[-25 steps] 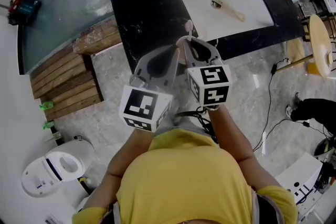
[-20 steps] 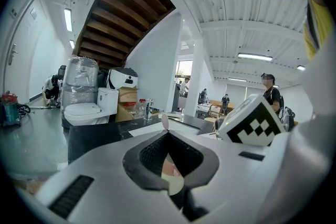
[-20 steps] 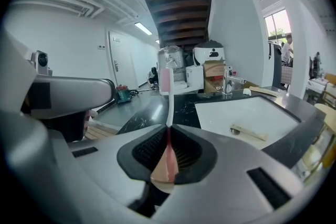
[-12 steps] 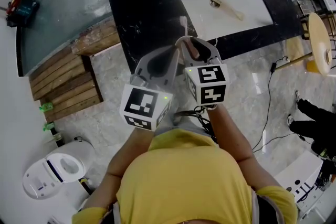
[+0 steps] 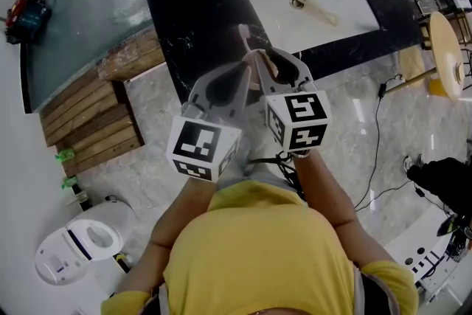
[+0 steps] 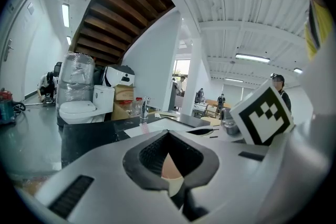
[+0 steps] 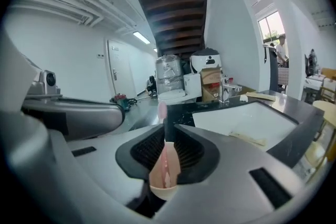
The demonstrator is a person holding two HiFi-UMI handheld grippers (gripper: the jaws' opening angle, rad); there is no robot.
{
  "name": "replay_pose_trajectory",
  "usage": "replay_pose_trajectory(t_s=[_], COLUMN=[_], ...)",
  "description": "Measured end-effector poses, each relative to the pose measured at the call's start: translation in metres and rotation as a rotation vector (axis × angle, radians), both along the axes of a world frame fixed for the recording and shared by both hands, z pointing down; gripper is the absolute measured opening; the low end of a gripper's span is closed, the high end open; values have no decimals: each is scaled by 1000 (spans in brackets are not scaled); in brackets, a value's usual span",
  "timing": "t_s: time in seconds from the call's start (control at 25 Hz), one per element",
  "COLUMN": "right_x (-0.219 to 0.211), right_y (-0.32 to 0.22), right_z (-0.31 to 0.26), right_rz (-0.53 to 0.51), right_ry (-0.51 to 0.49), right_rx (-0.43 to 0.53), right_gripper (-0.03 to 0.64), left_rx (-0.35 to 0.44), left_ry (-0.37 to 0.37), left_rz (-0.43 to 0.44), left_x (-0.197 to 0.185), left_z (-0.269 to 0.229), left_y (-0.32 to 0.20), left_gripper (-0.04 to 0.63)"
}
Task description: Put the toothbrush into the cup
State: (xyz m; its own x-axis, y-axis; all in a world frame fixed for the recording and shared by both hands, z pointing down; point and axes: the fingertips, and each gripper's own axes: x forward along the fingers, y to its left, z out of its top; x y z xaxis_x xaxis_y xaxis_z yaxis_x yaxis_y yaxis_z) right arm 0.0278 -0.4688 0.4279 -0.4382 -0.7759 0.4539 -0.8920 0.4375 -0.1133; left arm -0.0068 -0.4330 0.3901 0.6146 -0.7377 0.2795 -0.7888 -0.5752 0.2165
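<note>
The right hand-held gripper (image 7: 166,134) is opening its jaws. The pink toothbrush (image 7: 163,112) stands between them, close against one jaw. Its long axis runs forward and up, bristle end over the edge of the black tabletop (image 5: 199,18). The left hand-held gripper (image 6: 168,135), tips together, sits just beside. No cup can be made out.

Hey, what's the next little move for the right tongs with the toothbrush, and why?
Probably let the right tongs finish opening. The pink plastic toothbrush stands roughly upright between them as they open, and its handle seems to reach the cream-rimmed cup just below, so it should drop in, though I can't see how deep it sits.
</note>
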Motion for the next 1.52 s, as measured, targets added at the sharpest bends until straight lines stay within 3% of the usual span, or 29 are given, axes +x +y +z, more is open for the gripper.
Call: replay_pose_trajectory(t_s=[0.16, 0.52, 1.08, 1.52], right_x=[3, 9, 31, 32], right_y=[6, 46, 163, 208], right_z=[-25, -79, -121, -146], right_rz=[8, 4, -32, -20], right_ry=[-7, -44, -58, -61], right_rx=[76, 210, 295, 343], right_gripper=[36, 18, 17, 17], left_rx=[17, 90, 180, 237], left_ry=[5, 12, 5, 7], left_rz=[-1, -11, -57, -33], left_x=[2, 7, 26, 30], left_z=[-8, -41, -80, -102], left_y=[5, 37, 147, 183], left_gripper=[9, 9, 9, 9])
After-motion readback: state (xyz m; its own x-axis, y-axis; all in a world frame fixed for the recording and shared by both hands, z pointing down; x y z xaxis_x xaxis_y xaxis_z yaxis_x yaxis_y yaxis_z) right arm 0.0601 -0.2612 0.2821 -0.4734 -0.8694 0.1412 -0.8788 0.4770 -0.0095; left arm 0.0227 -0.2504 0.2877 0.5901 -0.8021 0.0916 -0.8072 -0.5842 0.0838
